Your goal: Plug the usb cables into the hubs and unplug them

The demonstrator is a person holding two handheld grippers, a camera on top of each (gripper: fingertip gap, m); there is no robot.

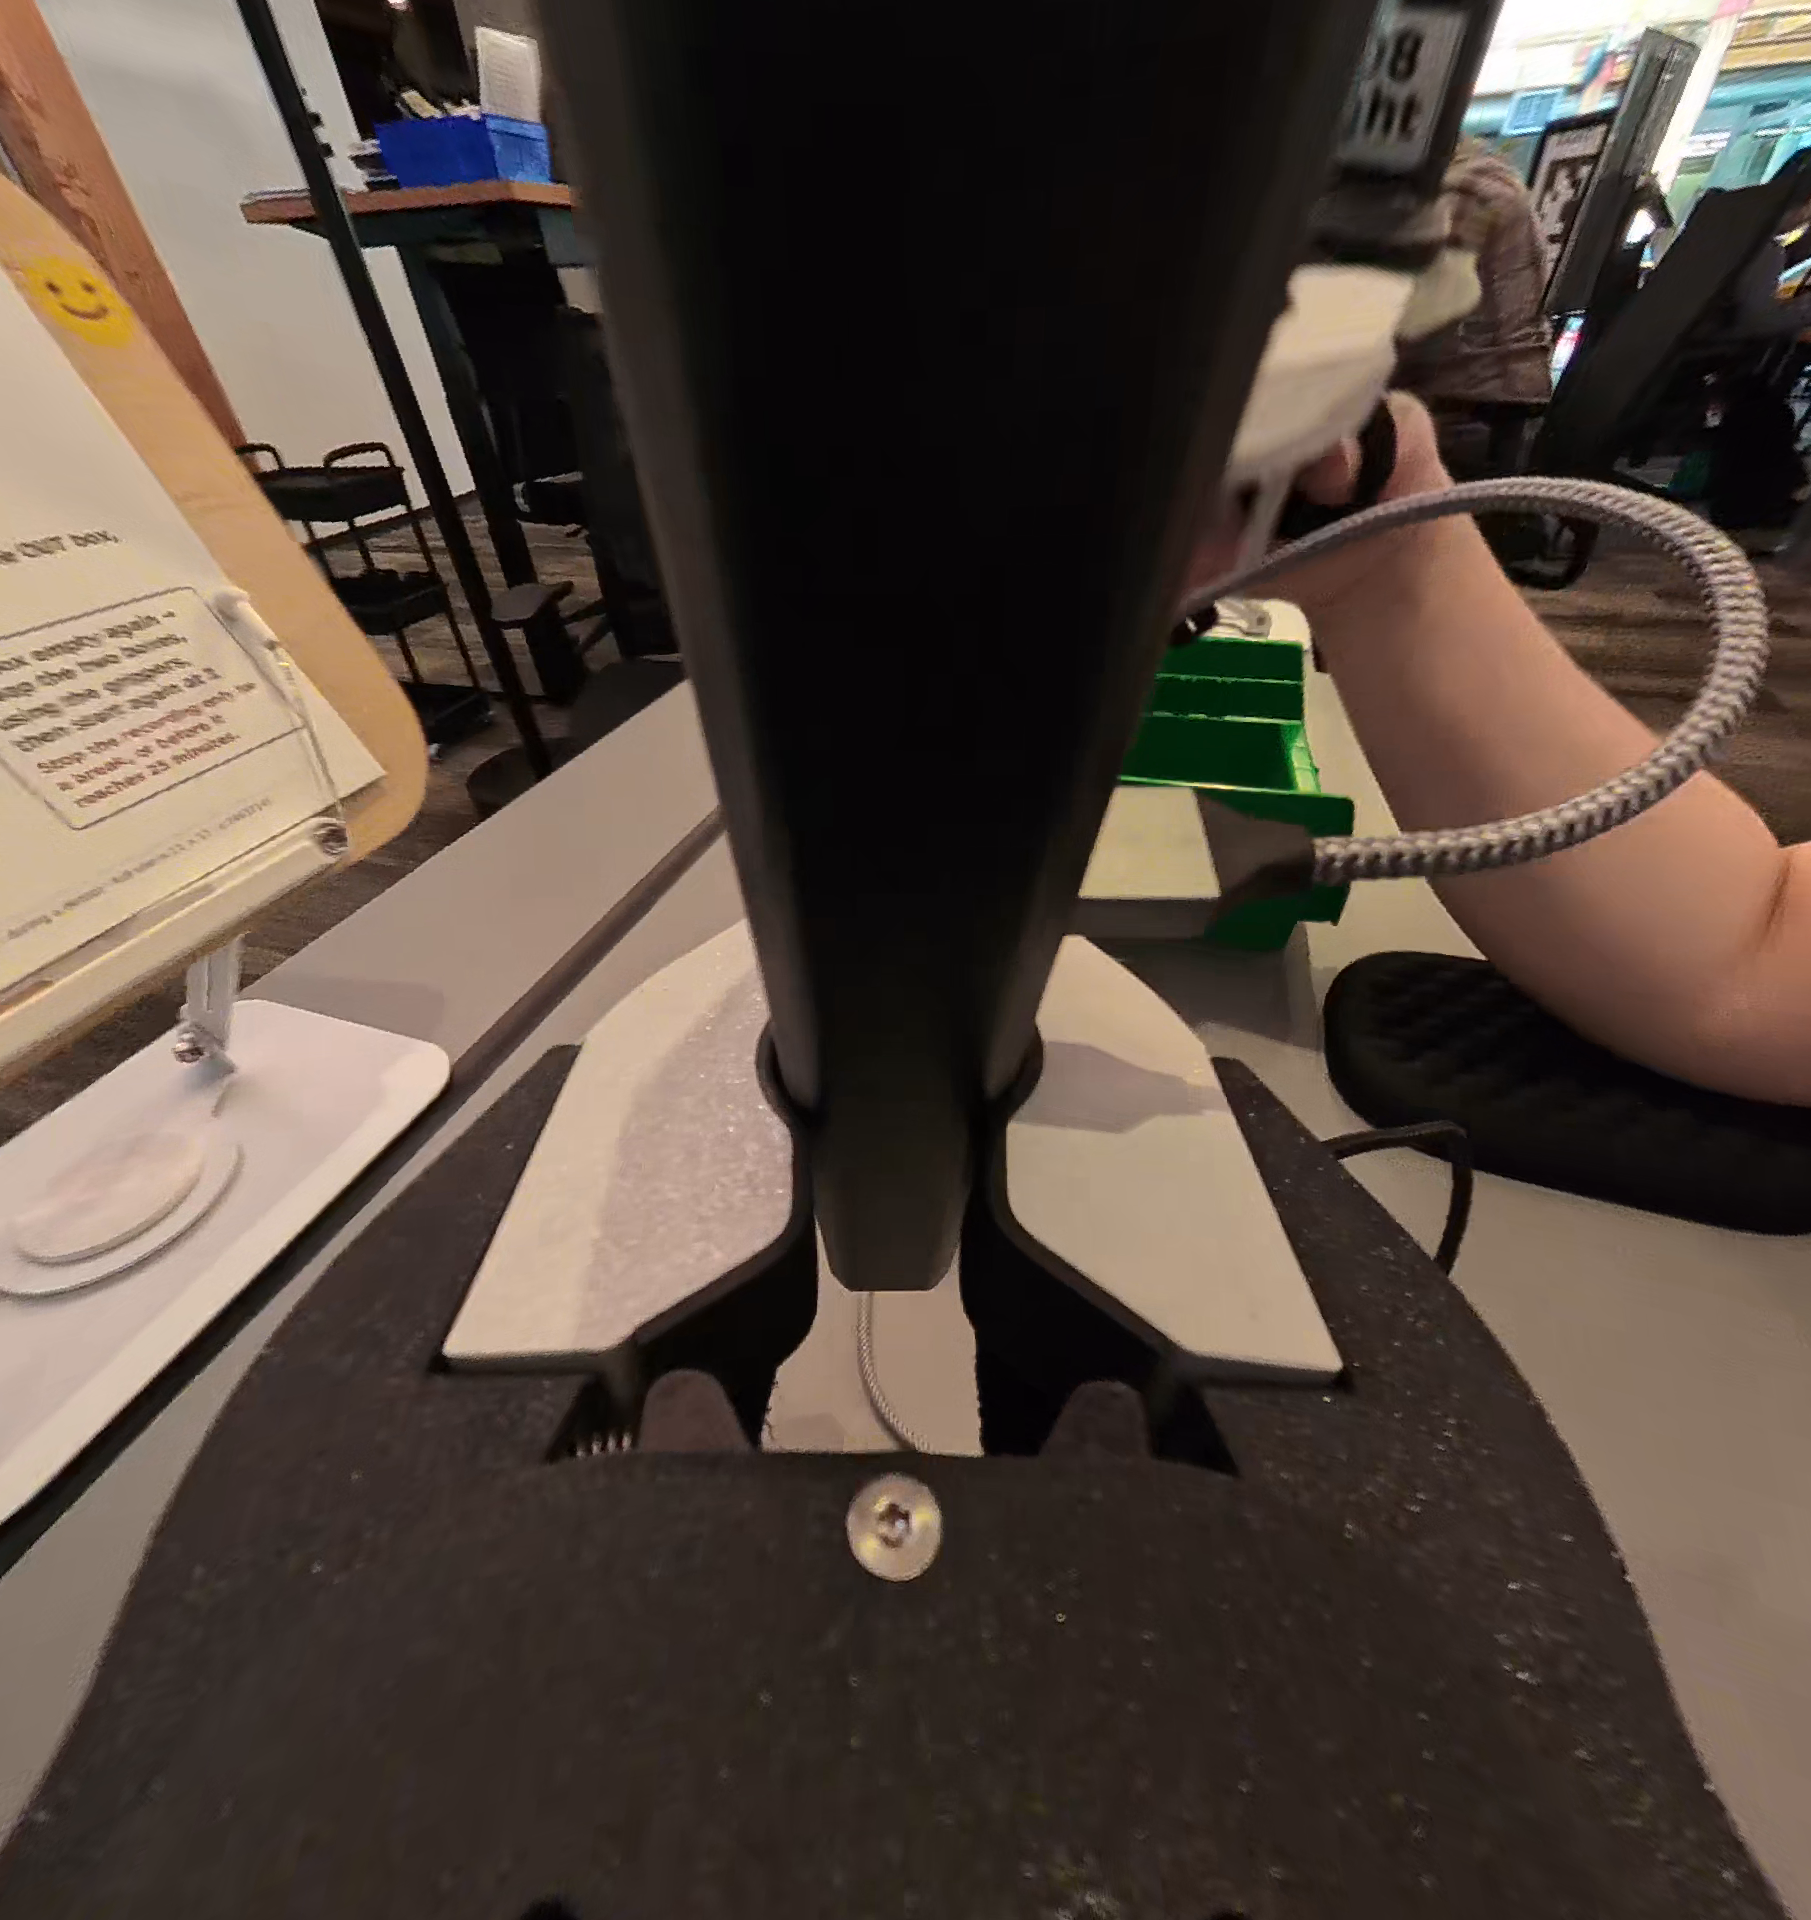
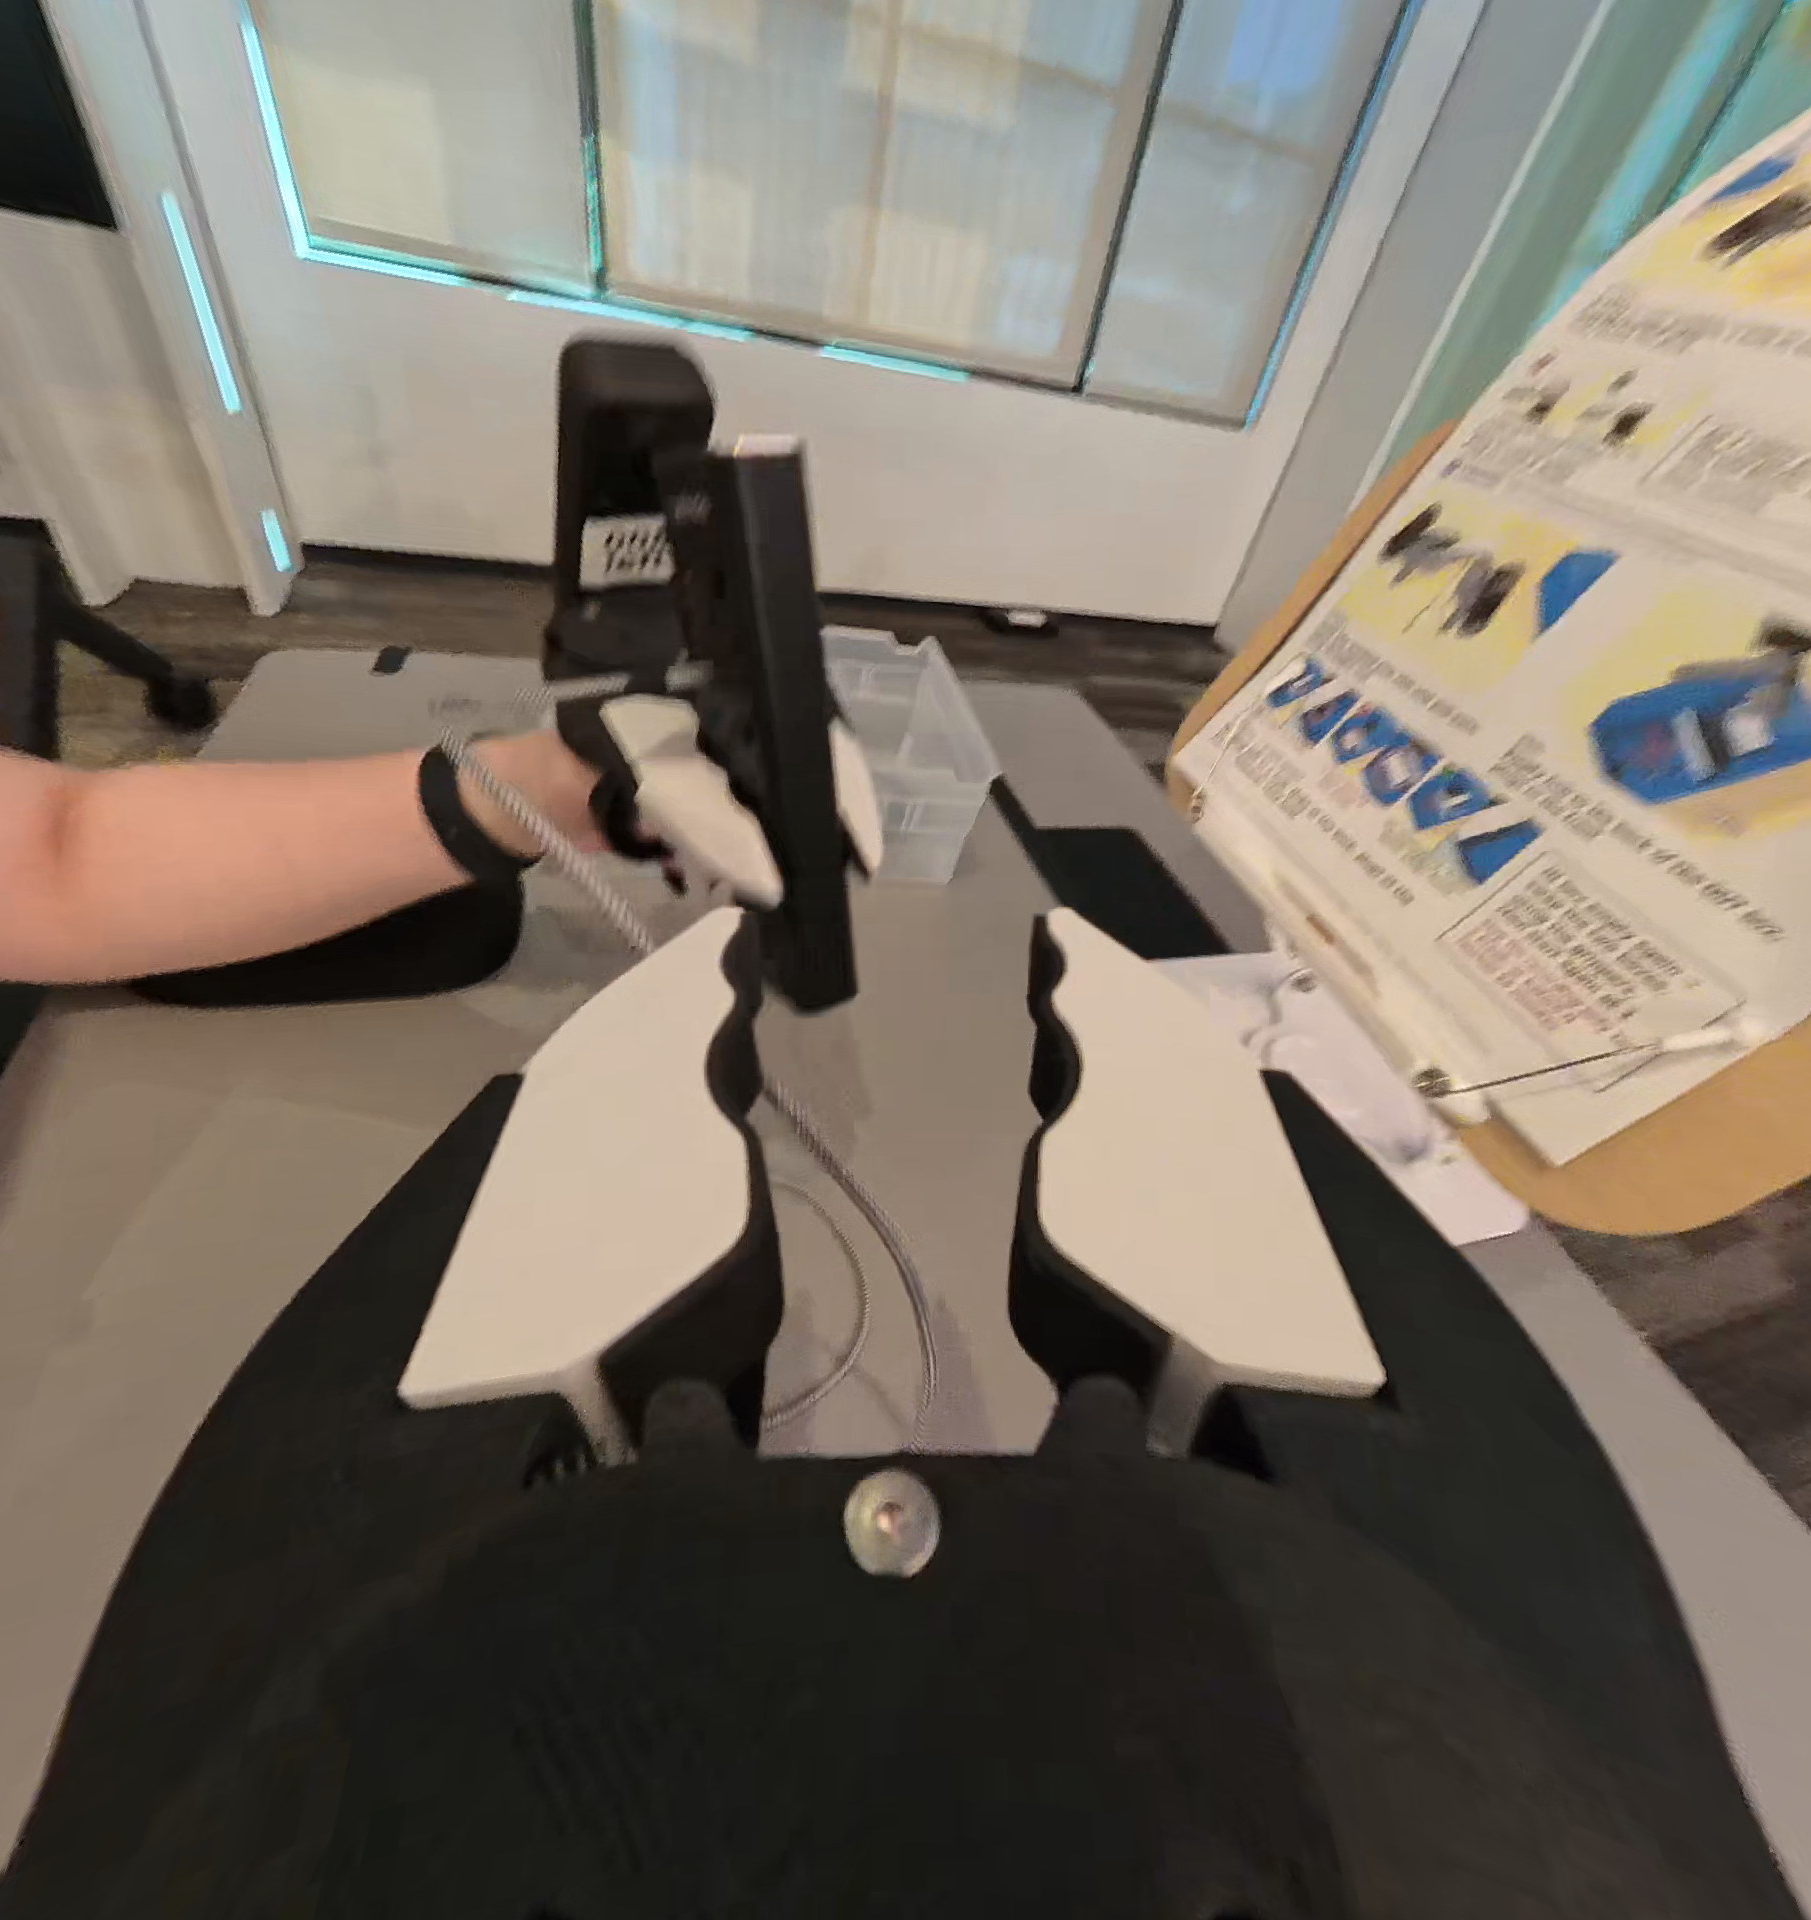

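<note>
My left gripper is shut on a long black hub and holds it upright above the grey table. In the right wrist view the left gripper and the hub stand just beyond my right gripper, which is open and empty. The hub's lower end is close to the tip of its left finger. A braided grey cable loops on the table between the right fingers. In the left wrist view the cable arcs at the right, and its grey plug hangs free. The right gripper shows blurred at upper right.
A green bin stands behind the hub. A clear plastic bin sits past the left gripper. An instruction board on a white stand is at the table's side. A black wrist pad lies under the person's forearm. Tip to tip, the grippers are about 11 cm apart.
</note>
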